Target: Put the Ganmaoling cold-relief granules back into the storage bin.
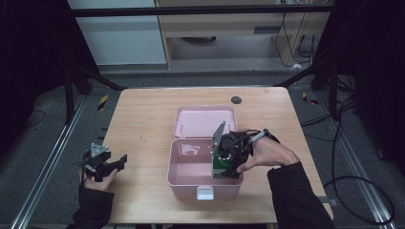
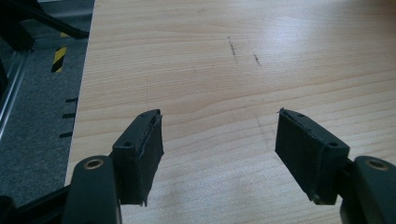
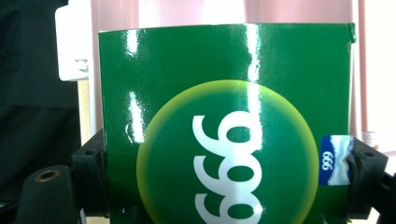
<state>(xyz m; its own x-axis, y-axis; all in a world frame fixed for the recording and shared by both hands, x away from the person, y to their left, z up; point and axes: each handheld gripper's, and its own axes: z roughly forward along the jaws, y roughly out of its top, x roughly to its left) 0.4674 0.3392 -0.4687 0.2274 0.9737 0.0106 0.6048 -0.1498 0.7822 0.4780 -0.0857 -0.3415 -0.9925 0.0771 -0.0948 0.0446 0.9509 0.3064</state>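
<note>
An open pink box (image 1: 177, 185) stands in the middle of the wooden table (image 1: 143, 124), its lid (image 1: 205, 121) laid back behind it. My right gripper (image 1: 227, 171) points down into the box's right half, shut on a glossy green carton (image 1: 220, 161). In the right gripper view the green carton (image 3: 224, 107), printed with a yellow-green disc and white "999", sits clamped between the pads (image 3: 95, 163) of my right gripper (image 3: 229, 161), with the pink wall (image 3: 187, 11) behind it. My left gripper (image 1: 118, 165) rests open at the table's left edge, and its jaws (image 2: 219, 135) hold nothing over bare wood.
A white latch (image 1: 205, 193) sits on the pink box's front wall. A dark round grommet (image 1: 236, 100) marks the table's far side. Metal rails and grey floor (image 1: 52, 143) run along the left, and cables lie on the floor (image 1: 353, 191) at the right.
</note>
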